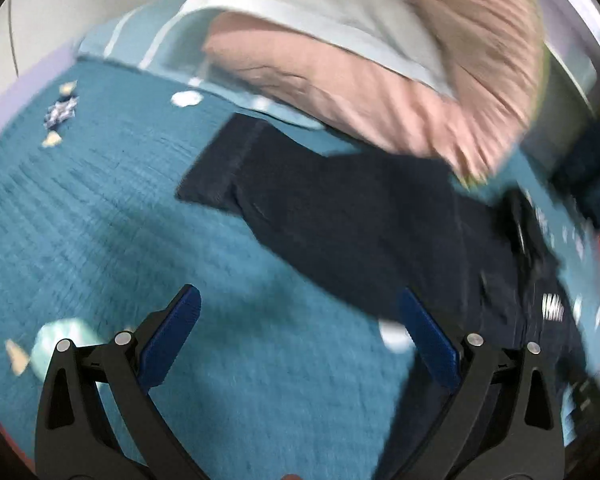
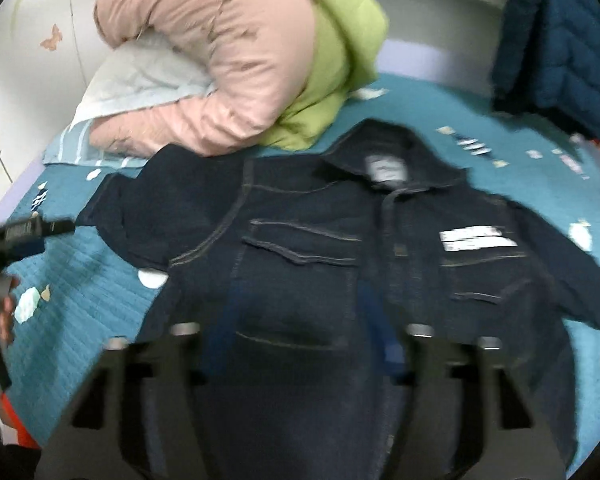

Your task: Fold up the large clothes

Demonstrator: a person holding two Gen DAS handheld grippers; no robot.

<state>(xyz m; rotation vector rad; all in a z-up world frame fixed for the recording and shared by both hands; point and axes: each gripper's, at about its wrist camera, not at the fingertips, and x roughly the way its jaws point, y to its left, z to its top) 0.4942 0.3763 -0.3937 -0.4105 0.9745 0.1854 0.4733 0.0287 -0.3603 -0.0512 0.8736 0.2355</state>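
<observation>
Denim jacket (image 2: 300, 264) is lying front-up mid-frame on the teal bedspread (image 2: 84, 292), collar toward top. Left gripper (image 1: 296, 320) is hovering agape, sleeve (image 1: 236, 164) above-right (nearer arm). Right gripper (image 2: 296, 344) is gaping over the chest.

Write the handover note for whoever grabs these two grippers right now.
Left gripper: open, empty, above the teal bedspread beside the jacket's sleeve.
Right gripper: open, empty, over the jacket's lower front.
Dark denim jacket: flat on the bed, front up, collar far from you, both sleeves spread out.
Pink and green quilt piled behind it.
Done: jacket laid out. Left: every fold, probably sleeves first.
</observation>
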